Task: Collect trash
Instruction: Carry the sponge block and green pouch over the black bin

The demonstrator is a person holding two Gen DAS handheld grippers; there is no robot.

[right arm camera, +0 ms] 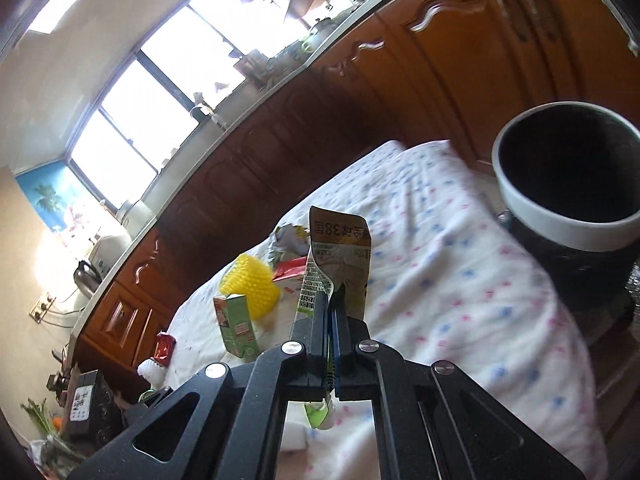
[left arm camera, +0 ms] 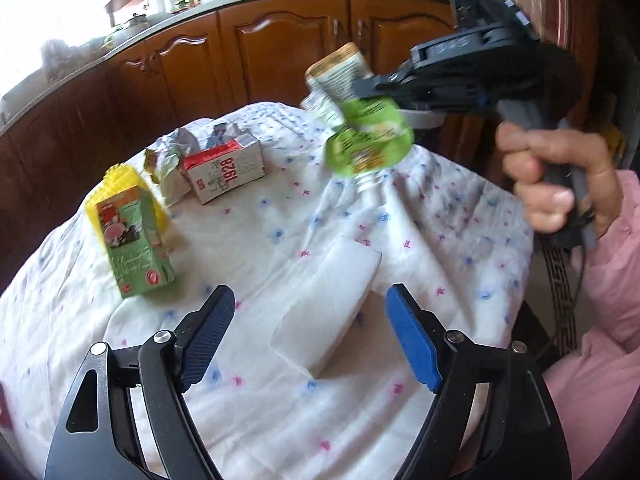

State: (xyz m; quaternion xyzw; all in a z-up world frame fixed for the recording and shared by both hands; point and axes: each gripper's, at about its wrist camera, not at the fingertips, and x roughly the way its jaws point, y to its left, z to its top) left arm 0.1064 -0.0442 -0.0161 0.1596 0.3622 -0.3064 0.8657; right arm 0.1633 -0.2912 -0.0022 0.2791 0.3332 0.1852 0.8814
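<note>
My right gripper (left arm camera: 366, 87) is shut on a flattened green and tan drink pouch (left arm camera: 362, 122) and holds it in the air above the cloth-covered table (left arm camera: 280, 420). From the right wrist the pouch (right arm camera: 340, 256) stands pinched between the closed fingers of the right gripper (right arm camera: 330, 300). My left gripper (left arm camera: 310, 328) hovers open over folded white tissue (left arm camera: 328, 312), nothing between its fingers. On the table lie a green juice carton (left arm camera: 132, 240), a yellow foam net (left arm camera: 118, 178), a red and white milk carton (left arm camera: 224, 170) and a crumpled wrapper (left arm camera: 164, 160).
A dark bin with a white rim (right arm camera: 568, 184) stands beyond the table's right edge. Wooden cabinets (left arm camera: 280, 48) and a countertop run behind the table. A person's hand (left arm camera: 560, 176) in a pink sleeve grips the right tool. A small red item (right arm camera: 164, 346) sits at the table's left edge.
</note>
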